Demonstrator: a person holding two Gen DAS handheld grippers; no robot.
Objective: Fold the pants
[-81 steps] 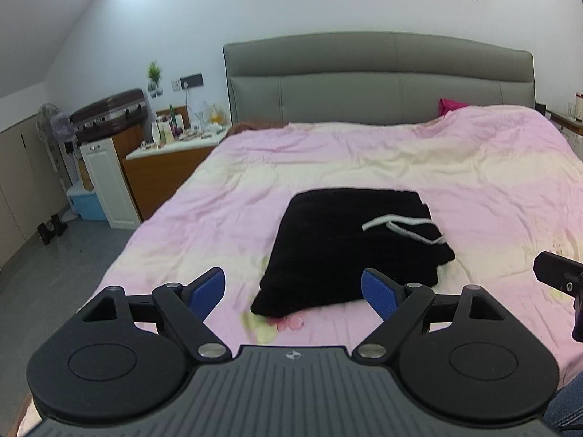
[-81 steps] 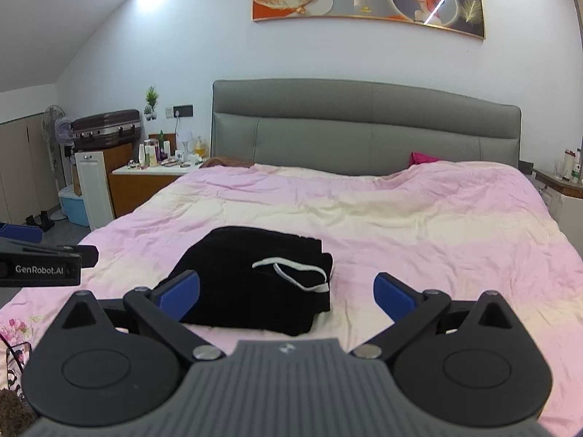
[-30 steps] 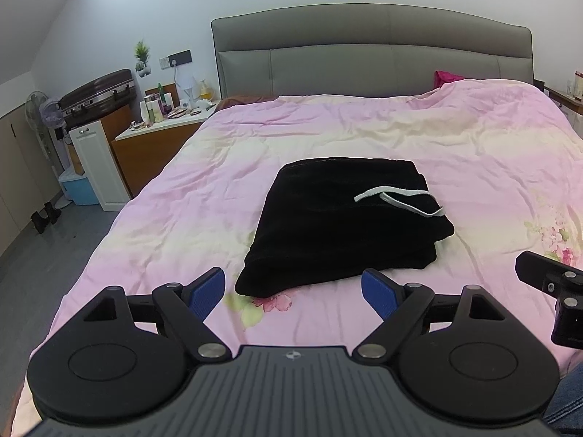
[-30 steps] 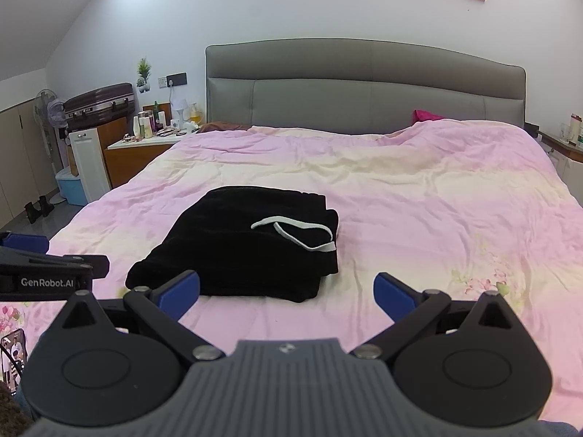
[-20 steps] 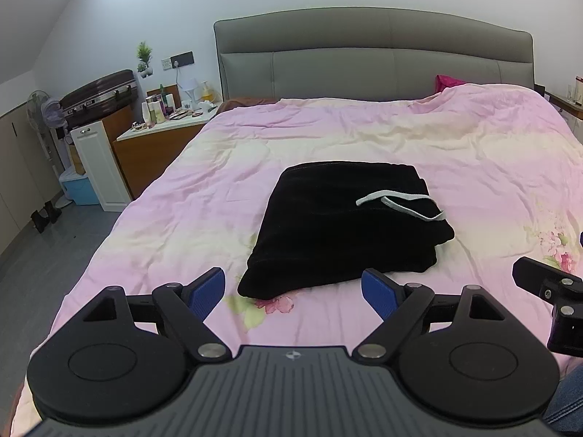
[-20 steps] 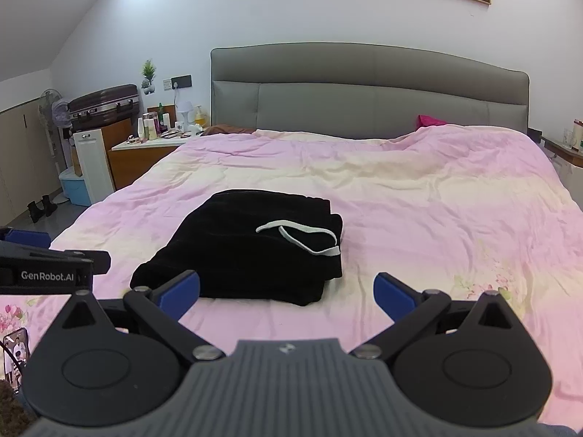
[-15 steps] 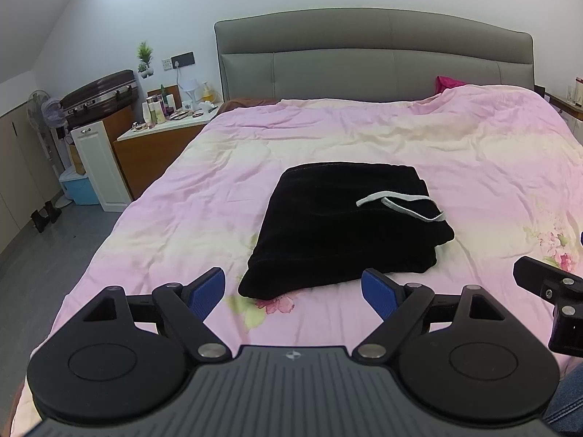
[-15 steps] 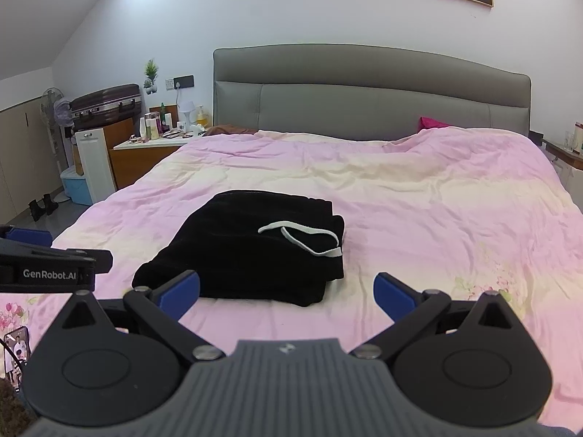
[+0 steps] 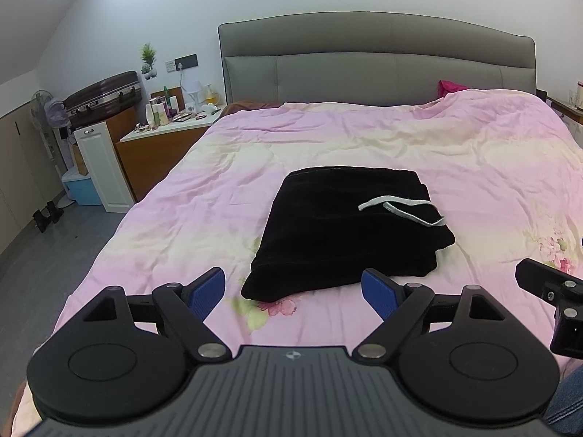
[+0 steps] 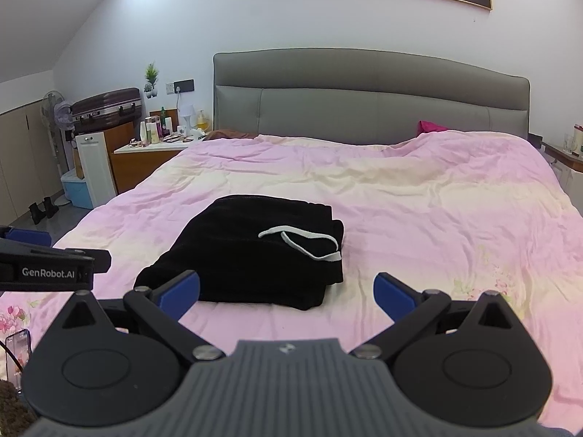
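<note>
Ahead of your fingers stretches the bed [image 9: 364, 145], its pink and cream quilt [image 10: 419, 200] rumpled and printed with flowers near the foot. Directly on the quilt, just beyond your left fingertips and ahead-left of your right ones, lie the black pants [image 9: 346, 225] folded into a thick rectangle, a white drawstring [image 9: 400, 209] looped on top. Far past your fingers, a magenta cushion [image 10: 431, 126] rests against the grey headboard [image 10: 364, 91].
</note>
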